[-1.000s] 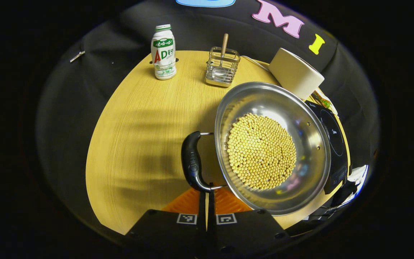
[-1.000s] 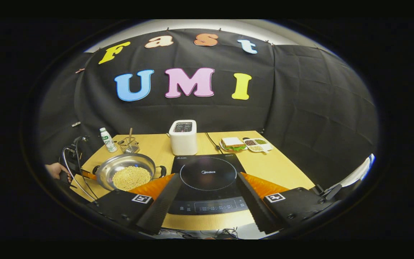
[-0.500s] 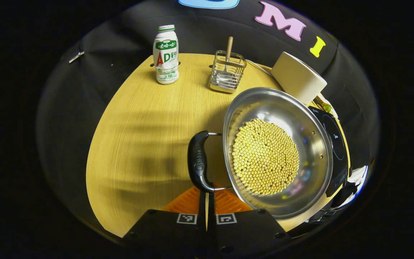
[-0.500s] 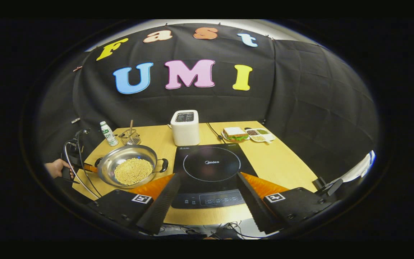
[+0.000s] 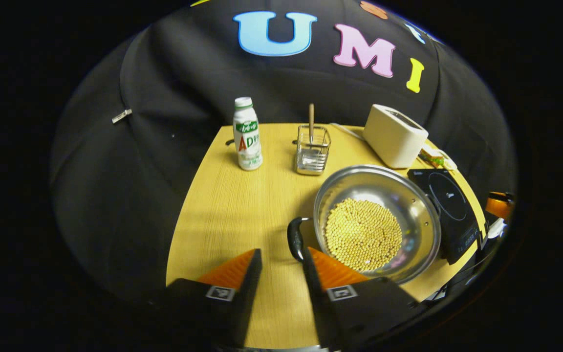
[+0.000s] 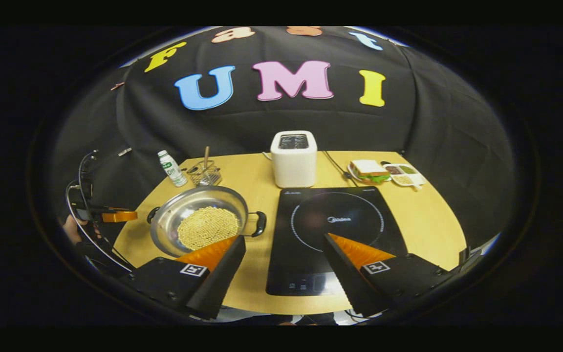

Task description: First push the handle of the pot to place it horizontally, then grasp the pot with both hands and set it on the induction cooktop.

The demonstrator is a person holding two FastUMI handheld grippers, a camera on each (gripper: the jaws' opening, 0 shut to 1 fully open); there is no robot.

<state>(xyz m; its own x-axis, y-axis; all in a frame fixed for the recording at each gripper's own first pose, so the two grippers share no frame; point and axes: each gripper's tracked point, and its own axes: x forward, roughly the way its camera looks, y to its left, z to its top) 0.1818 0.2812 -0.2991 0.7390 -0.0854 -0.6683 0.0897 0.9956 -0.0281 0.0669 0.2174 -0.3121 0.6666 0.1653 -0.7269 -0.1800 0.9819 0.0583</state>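
Faintly, "Midea" on induction cooktop (image 6: 335,225)

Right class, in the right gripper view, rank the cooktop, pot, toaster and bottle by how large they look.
1. Cooktop
2. Pot
3. Toaster
4. Bottle

The toaster and bottle stand farther back, so they look smaller than they are.
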